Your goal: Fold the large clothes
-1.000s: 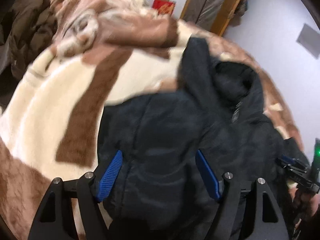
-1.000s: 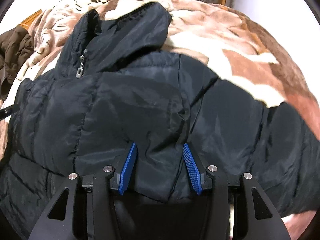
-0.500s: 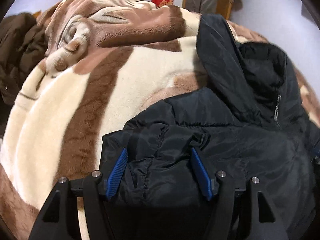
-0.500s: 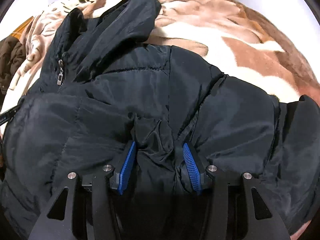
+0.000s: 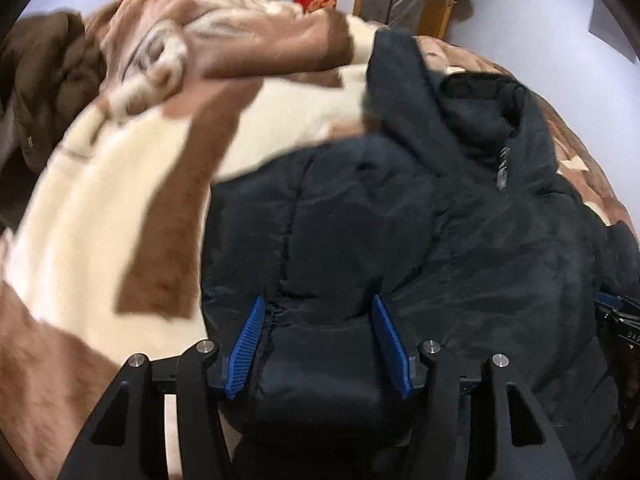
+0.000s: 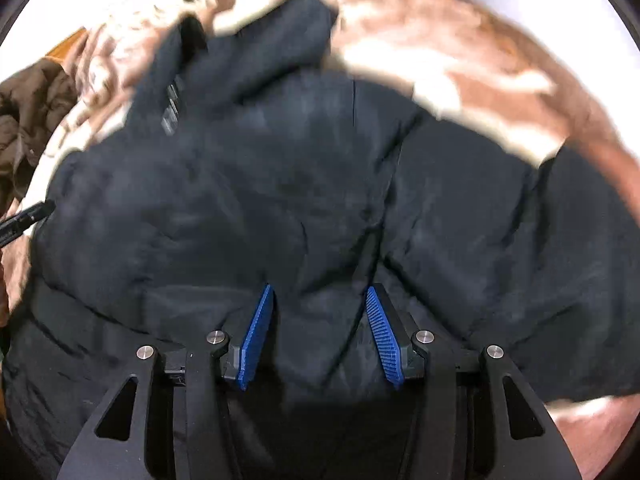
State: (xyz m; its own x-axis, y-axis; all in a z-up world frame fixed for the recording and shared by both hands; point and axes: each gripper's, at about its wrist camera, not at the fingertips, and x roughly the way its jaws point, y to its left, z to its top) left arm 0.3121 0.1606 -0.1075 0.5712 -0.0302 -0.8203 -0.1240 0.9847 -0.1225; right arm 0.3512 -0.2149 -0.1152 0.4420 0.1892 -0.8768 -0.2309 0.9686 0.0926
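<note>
A black padded hooded jacket (image 5: 420, 240) is lying spread on a bed that is covered by a fluffy brown-and-cream blanket (image 5: 120, 208). Its hood and the zipper are pointing away from the cameras, toward the far wall.

The left gripper (image 5: 318, 334) is pinching a thick roll of the jacket's near left edge; the padded cloth is filling the gap between the blue ribbed pads (image 5: 250, 340), so the fingers are not fully pressed together but they are gripping. The right gripper (image 6: 318, 328) is doing the same on the other part of the jacket (image 6: 300, 184), with a bunch of fabric squeezed between its blue pads (image 6: 380, 332) and creases running up from the grip.

I think both tongs are holding the lower part because a big, puffy garment needs two grasp points, well apart, to be carried over in one flat fold. Both views are blurred, so the tools seem to be in motion. A brown coat (image 5: 44, 92) is lying at the left side of the bed, apart from the black one, probably waiting for its turn.
</note>
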